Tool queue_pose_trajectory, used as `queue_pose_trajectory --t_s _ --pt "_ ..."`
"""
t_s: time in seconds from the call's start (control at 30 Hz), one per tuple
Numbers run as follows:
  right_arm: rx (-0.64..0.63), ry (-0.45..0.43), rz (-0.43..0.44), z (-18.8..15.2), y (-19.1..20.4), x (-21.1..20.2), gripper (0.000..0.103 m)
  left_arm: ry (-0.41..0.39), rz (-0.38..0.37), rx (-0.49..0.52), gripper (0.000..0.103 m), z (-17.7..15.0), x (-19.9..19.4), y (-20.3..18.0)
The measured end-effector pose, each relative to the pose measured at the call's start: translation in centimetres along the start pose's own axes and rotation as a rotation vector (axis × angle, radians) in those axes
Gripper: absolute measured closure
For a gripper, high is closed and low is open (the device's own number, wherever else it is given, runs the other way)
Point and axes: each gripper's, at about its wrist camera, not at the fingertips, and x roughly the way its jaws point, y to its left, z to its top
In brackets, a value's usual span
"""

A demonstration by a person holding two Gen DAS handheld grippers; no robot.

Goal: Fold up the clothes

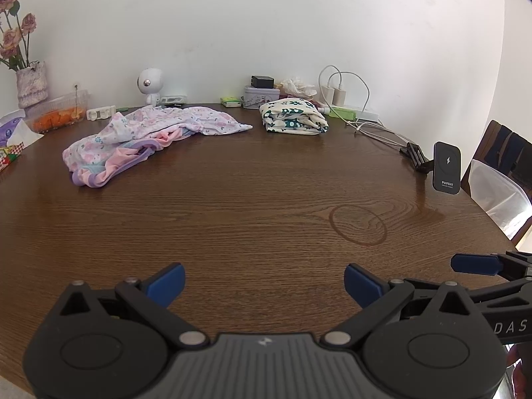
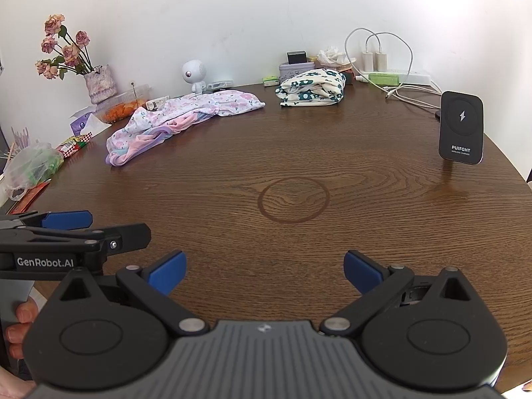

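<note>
Left gripper [image 1: 264, 282]: you hold it low over the near edge of the wooden table [image 1: 266, 199], jaws spread wide and carrying nothing.
Right gripper [image 2: 265, 271]: the same, jaws spread and nothing between the blue pads; it sits just beside the left one, well short of any cloth.
Done so far: one garment, the cream piece with dark green flowers [image 1: 294, 116], lies as a compact folded bundle toward the back of the table, near the chargers (I judge it finished, though the fold looks a little loose).
Left to do: the pink and lilac floral clothes [image 1: 143, 139] lie in a rumpled heap at the far left, unfolded. You have not touched them yet, by the look of things.
Progress: roughly the first item through, the heap pending.
Count of garments: one folded; the heap holds at least two (a pale floral piece over something pink with lilac trim), but you cannot tell the exact number from here.
Count of grippers: two, both slack.
Count of other things: one black wireless charger stand [image 2: 461, 128] at the right edge, two white plug adapters [image 2: 374, 61] at the wall, one vase of dried roses [image 2: 99, 81], one small white robot figure [image 2: 194, 76].
Next, as I judge it: you reach across the bare middle to the heap.
</note>
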Motion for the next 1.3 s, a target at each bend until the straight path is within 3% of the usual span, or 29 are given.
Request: queue_pose_trajectory --t_s 1.3 --pt "0.011 0.011 0.005 -0.24 -0.35 0.23 0.000 -0.004 0.008 0.006 0.002 -0.04 0.26 -0.04"
